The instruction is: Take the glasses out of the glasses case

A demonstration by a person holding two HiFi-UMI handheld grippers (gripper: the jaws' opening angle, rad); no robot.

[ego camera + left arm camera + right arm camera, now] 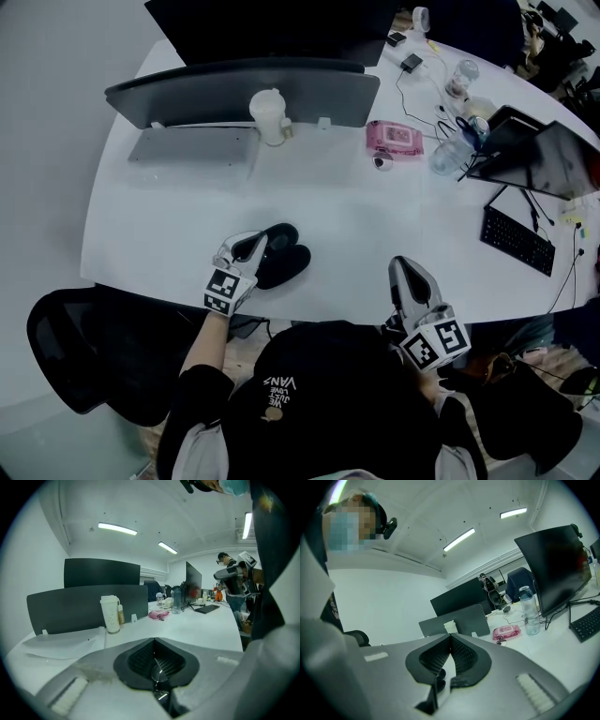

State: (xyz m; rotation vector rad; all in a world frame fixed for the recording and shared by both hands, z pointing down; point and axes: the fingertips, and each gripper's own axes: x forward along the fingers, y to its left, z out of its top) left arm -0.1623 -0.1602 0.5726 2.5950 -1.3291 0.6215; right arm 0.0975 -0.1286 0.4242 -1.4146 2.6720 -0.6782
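Note:
The black glasses case lies open on the white table near its front edge, its two halves side by side. My left gripper is at the case's left end. In the left gripper view its jaws meet at the tips, and the glasses show as a clear lens pinched low between them, tilted up off the table. My right gripper hovers over the table's front edge, well to the right of the case. Its jaws are shut with nothing in them.
A grey monitor back with a white lidded cup stands behind the case. A pink packet, a water bottle, a dark screen and a keyboard are at the right. A black chair sits left.

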